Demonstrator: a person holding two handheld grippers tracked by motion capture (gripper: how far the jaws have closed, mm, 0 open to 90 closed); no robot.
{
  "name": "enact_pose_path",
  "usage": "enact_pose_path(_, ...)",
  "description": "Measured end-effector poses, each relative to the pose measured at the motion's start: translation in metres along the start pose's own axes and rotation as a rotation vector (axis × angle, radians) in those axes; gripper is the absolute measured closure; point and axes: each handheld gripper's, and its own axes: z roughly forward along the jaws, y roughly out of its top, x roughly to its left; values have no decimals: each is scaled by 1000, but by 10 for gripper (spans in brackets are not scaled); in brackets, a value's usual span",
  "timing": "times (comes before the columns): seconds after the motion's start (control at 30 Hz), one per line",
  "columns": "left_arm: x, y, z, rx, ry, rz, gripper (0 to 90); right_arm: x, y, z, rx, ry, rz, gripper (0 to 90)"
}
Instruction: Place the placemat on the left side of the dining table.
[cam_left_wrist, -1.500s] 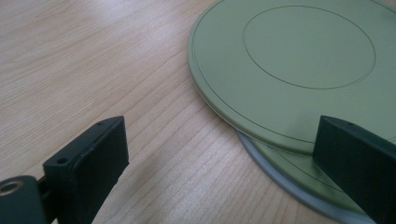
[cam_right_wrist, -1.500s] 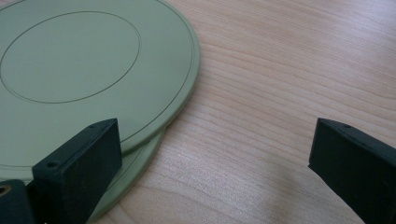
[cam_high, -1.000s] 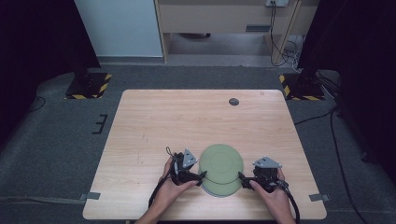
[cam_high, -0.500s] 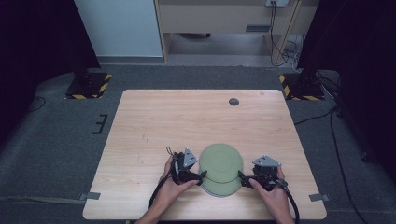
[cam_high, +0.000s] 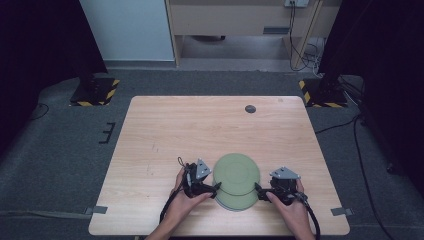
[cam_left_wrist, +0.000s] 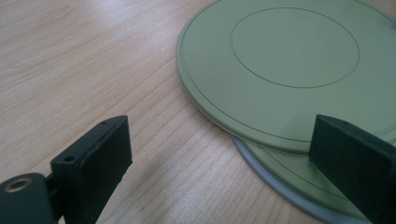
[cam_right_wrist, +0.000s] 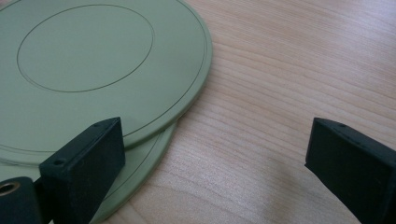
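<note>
Two flat green plates lie stacked and offset near the table's front edge. The upper plate (cam_high: 236, 172) sits a little farther back than the lower plate (cam_high: 241, 202). My left gripper (cam_high: 217, 186) is at the stack's left rim and my right gripper (cam_high: 258, 188) at its right rim, each held by a hand. In the left gripper view the left gripper (cam_left_wrist: 224, 163) is open, its right jaw over the rim of the upper plate (cam_left_wrist: 289, 70) and lower plate (cam_left_wrist: 280, 184). In the right gripper view the right gripper (cam_right_wrist: 217, 163) is open, its left jaw over the upper plate (cam_right_wrist: 93, 60) and lower plate (cam_right_wrist: 147, 156).
A small dark disc (cam_high: 250, 108) lies near the far edge of the wooden table (cam_high: 165, 135). Bare wood stretches to the left, right and behind the plates. Stands with yellow-black striped bases (cam_high: 95, 92) are on the floor beyond the far corners.
</note>
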Motion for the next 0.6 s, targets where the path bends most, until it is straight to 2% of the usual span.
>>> enact_pose_path(0.33, 1, 3, 3, -5, 22, 19, 45, -1, 1, 2, -7, -8, 4, 40)
enact_pose_path(0.6, 1, 3, 2, -11, 15, 24, 58, 1, 1, 1, -8, -6, 1, 55)
